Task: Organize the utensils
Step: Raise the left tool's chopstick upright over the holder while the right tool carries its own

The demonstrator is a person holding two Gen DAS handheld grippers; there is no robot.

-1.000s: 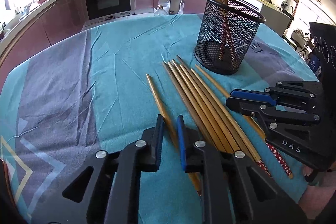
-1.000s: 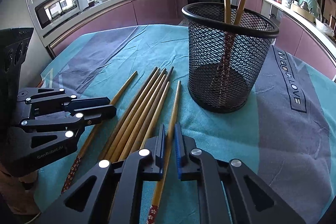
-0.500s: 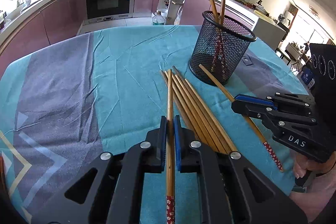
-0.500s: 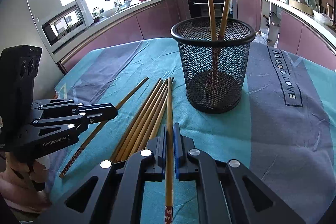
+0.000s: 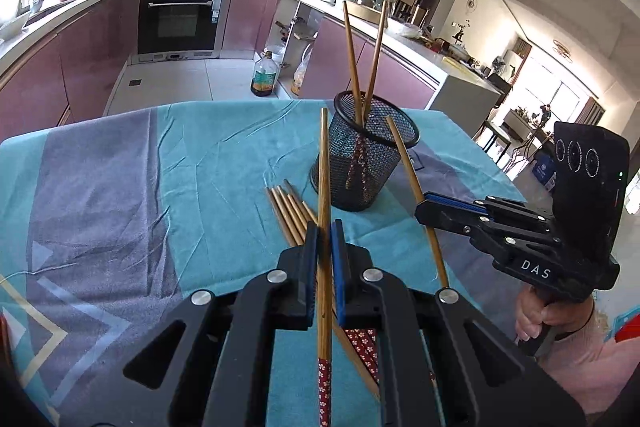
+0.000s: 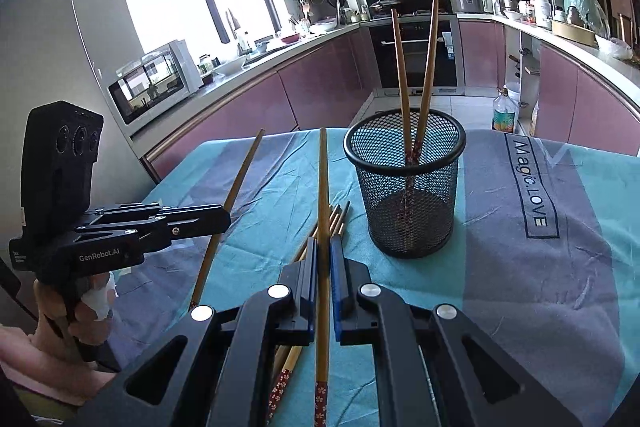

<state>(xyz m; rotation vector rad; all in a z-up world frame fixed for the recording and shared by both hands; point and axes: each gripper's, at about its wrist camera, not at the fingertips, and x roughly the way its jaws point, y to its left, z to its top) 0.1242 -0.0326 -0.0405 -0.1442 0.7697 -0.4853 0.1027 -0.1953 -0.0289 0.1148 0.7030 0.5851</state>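
Your left hand-held gripper [image 5: 324, 247] and right hand-held gripper [image 6: 324, 267] each clamp one tan wooden chopstick [image 5: 324, 187] near the black mesh cup [image 6: 404, 187], which holds two; several wait beside it on the bench [image 6: 540, 287].

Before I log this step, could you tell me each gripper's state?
Left gripper: shut on a chopstick.
Right gripper: shut on another chopstick.

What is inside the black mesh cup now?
Two chopsticks stand in the mesh cup, crossing low down, patterned ends at the bottom. Nothing else shows through the mesh.
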